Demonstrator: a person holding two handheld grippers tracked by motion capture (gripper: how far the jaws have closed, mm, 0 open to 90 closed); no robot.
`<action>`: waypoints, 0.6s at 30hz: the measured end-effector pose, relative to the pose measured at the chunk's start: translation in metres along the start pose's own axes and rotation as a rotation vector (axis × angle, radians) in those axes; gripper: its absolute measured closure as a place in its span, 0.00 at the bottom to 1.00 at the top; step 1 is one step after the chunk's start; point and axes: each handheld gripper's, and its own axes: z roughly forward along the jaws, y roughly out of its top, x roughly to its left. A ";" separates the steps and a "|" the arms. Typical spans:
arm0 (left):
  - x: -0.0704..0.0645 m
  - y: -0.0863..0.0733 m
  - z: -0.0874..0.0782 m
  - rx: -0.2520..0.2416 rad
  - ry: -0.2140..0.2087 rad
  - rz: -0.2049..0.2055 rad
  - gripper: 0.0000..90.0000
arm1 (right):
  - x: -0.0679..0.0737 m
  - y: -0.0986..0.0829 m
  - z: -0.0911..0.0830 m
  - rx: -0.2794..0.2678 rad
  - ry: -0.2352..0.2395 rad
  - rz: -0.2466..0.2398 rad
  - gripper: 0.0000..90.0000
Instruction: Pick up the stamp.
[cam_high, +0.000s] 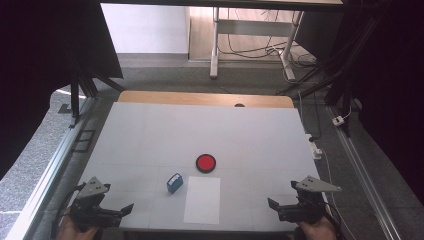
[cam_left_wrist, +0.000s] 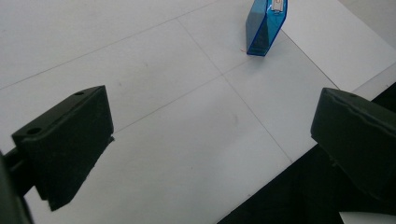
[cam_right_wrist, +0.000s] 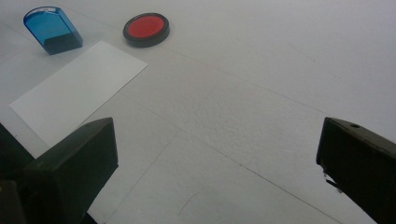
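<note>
A small blue translucent stamp (cam_high: 174, 183) stands on the white table (cam_high: 150, 135), just left of a white sheet of paper (cam_high: 202, 199). A round red ink pad in a black rim (cam_high: 205, 163) lies behind the sheet. My left gripper (cam_high: 125, 210) rests at the front left corner, open and holding nothing, and points right toward the stamp (cam_left_wrist: 266, 25). At the front right corner my right gripper (cam_high: 272, 205) is open too and faces left. Along its wide-apart jaws I see the stamp (cam_right_wrist: 52, 29), the pad (cam_right_wrist: 145, 29) and the paper (cam_right_wrist: 79, 91).
The table's front edge runs right under both hands. A wooden strip (cam_high: 205, 98) borders the far edge. Metal rails (cam_high: 55, 160) run along both sides. Desk legs and cables (cam_high: 280, 50) stand on the floor beyond.
</note>
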 end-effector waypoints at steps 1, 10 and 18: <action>0.000 0.000 0.000 0.000 0.000 0.000 0.00 | 0.000 0.000 0.000 0.002 0.003 -0.002 0.00; 0.001 0.001 0.000 0.006 -0.005 -0.008 0.00 | 0.002 0.000 0.001 0.010 0.012 -0.018 0.00; -0.001 0.005 -0.001 -0.006 -0.002 0.005 0.00 | 0.002 0.001 0.002 0.017 0.019 -0.027 0.00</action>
